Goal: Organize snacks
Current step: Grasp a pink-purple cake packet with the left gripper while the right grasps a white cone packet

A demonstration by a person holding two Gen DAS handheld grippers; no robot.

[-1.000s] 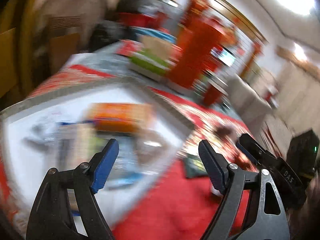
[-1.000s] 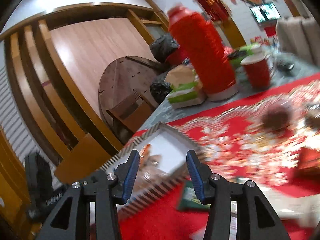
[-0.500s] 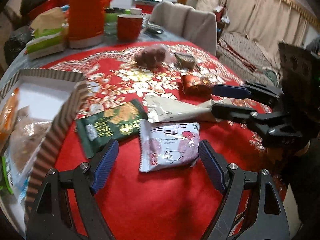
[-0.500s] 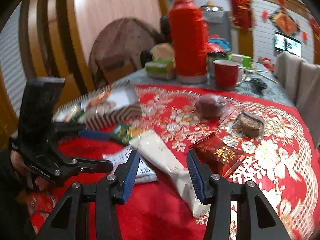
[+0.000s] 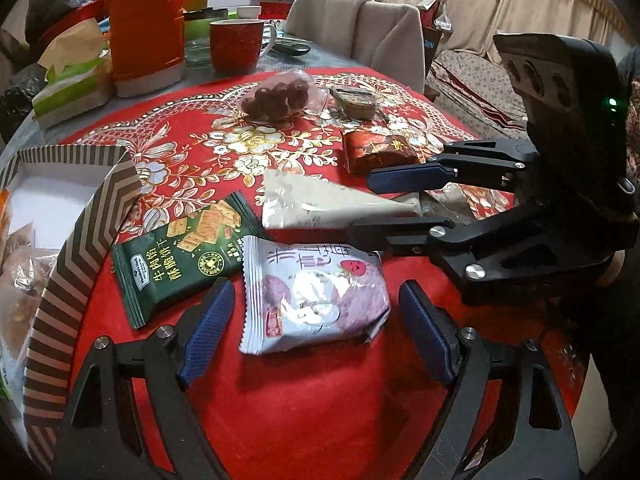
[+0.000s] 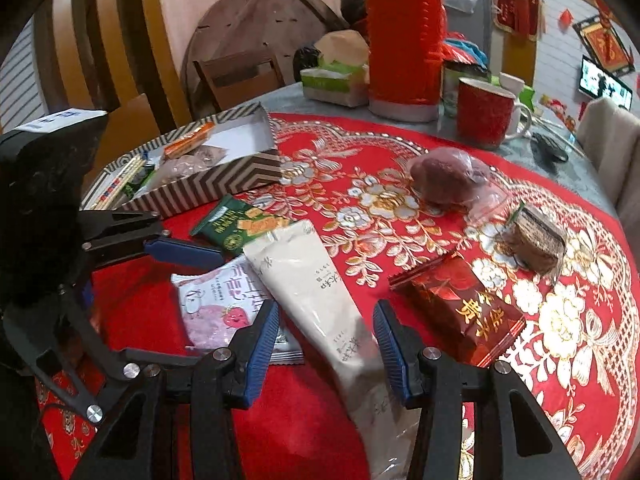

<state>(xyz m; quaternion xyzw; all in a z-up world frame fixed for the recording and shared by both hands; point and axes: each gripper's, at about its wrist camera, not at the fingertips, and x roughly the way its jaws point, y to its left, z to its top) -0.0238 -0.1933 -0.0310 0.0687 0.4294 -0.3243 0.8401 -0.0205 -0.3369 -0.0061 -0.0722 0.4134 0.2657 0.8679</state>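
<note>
On the red floral cloth, a white-and-purple snack packet [image 5: 316,296] lies between the pads of my left gripper [image 5: 316,332], whose jaws are opening and do not touch it. My right gripper [image 6: 328,344] straddles a long beige packet [image 6: 316,292] with a gap on both sides, open. From the left wrist view the right gripper [image 5: 384,204] reaches in from the right. A green cracker packet [image 5: 180,256] lies beside the striped box [image 5: 80,248], which holds several snacks. Farther off lie a dark red packet [image 6: 464,304], a bag of brown balls [image 6: 448,176] and a small wrapped cake [image 6: 536,244].
A tall red thermos [image 6: 400,36], a red mug [image 6: 484,112] and a green tissue pack [image 5: 72,88] stand along the far side of the table. A grey chair [image 5: 360,40] is behind the table. A dark remote [image 6: 550,148] lies near the mug.
The left gripper has swung from over the striped box to the white-and-purple packet. The right gripper has turned and come down over the beige packet.
</note>
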